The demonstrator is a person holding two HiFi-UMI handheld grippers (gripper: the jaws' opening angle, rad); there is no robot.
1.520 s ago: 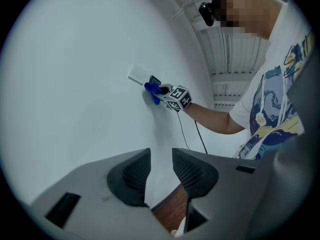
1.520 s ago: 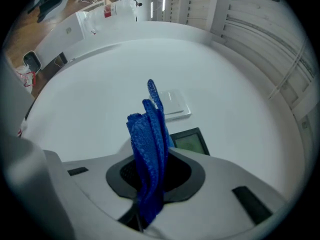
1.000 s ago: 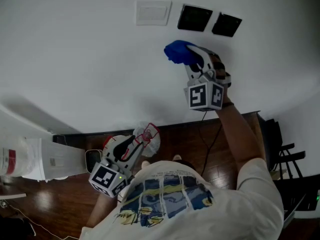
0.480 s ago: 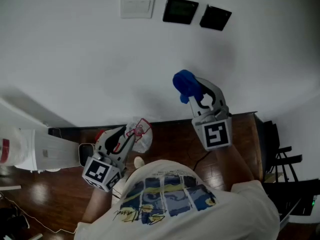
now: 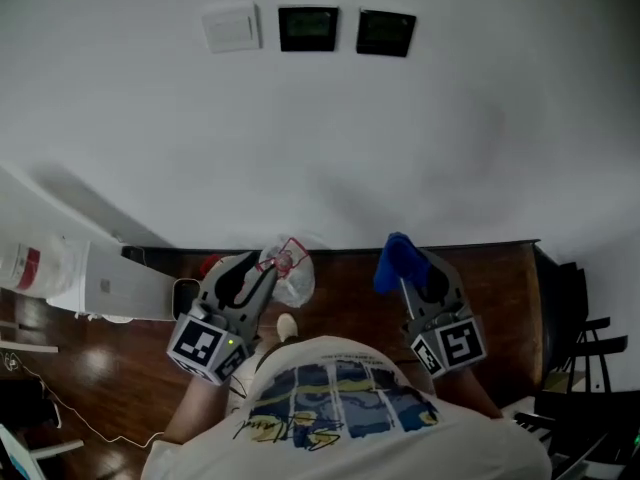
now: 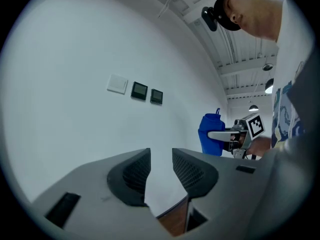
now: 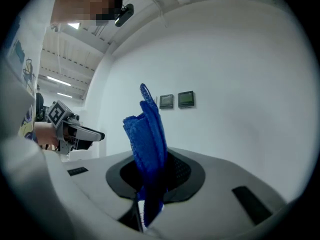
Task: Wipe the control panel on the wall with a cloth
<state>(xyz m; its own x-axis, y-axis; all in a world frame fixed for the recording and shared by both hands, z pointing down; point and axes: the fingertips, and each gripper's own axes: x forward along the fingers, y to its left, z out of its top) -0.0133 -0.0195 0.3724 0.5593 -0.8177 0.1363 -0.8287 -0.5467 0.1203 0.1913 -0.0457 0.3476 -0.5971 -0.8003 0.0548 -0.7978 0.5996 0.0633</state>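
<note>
Cloth [image 7: 148, 134], blue, stood clamped upright between the jaws of the right gripper [image 7: 151, 178], control panel [image 7: 185, 99] well ahead of it; left gripper [image 6: 160, 160] gaped empty.

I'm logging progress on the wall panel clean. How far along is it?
Looks done: a second ago the cloth was up beside the two dark panels, though I cannot tell if they are clean. In hand: the right gripper is shut on the cloth, now lowered well below them. The left gripper is open and empty. Left: perhaps nothing, or another pass.
</note>
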